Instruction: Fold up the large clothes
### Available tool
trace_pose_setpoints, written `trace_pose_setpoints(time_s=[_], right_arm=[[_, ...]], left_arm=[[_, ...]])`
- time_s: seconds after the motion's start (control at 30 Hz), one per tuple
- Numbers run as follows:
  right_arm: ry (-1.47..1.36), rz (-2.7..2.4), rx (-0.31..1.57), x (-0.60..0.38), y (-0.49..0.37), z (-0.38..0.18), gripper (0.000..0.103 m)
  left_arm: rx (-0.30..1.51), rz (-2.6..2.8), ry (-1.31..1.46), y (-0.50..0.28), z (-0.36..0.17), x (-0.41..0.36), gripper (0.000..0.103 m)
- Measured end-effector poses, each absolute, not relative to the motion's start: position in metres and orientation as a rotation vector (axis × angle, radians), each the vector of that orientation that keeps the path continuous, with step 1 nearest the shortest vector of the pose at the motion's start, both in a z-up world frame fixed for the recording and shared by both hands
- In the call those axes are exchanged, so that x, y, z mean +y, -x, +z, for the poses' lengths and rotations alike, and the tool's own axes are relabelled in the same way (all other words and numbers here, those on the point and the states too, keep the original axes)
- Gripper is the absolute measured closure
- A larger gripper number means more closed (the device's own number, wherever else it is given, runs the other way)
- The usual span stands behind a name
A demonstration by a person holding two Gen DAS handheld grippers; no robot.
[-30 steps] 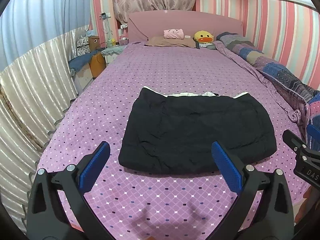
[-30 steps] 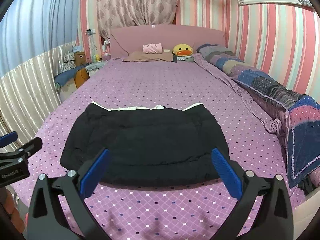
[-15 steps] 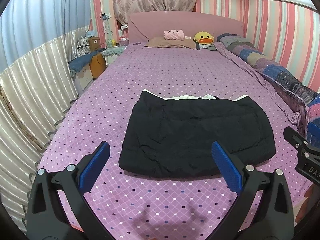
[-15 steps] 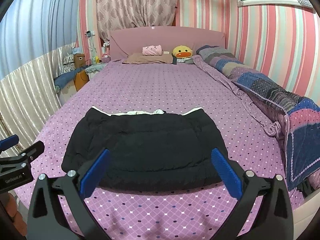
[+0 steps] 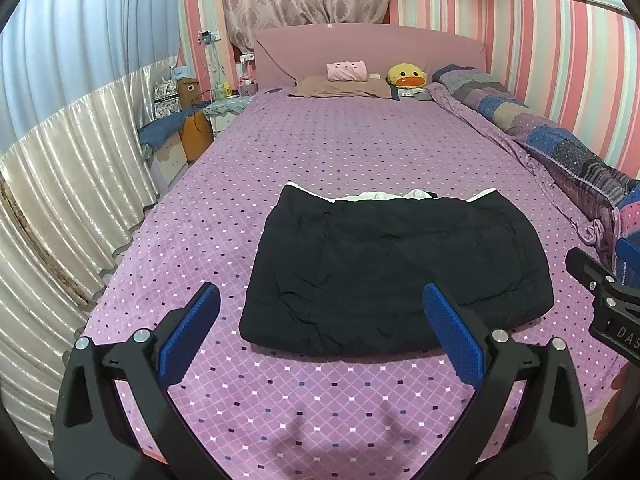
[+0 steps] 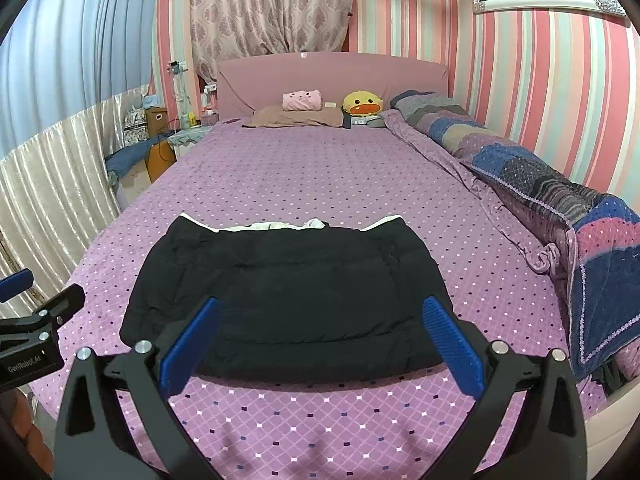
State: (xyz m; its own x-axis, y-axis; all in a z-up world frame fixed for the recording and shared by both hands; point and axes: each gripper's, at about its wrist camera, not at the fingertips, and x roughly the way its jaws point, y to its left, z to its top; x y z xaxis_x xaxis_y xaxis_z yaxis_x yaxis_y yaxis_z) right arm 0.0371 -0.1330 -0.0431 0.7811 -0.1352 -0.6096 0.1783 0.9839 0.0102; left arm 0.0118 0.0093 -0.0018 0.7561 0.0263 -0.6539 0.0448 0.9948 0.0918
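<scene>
Left tongs [image 5: 320,322] stood wide and empty above the bed's [image 5: 360,152] near edge, the folded black garment [image 5: 394,272] lying just beyond them. From the right wrist, right tongs [image 6: 320,334] gaped wide too, holding nothing, over the garment's [image 6: 288,292] near hem.

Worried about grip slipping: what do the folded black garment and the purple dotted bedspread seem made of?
Folded black garment: looks like padded, matte synthetic shell with stitched quilt lines and a puffy edge, white lining showing. Purple dotted bedspread: seems soft woven or plush fabric without sheen; exact fibre unclear.
</scene>
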Motion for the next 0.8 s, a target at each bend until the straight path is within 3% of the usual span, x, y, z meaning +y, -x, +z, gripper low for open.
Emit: trace_pose_setpoints(time_s=[0.8], right_arm=[[-0.068,-0.187,0.651,-0.137,-0.0353,-0.042,0.002]], left_arm=[[0.716,-0.029,-0.111,-0.0133,0.0007,0.0105,0.003]])
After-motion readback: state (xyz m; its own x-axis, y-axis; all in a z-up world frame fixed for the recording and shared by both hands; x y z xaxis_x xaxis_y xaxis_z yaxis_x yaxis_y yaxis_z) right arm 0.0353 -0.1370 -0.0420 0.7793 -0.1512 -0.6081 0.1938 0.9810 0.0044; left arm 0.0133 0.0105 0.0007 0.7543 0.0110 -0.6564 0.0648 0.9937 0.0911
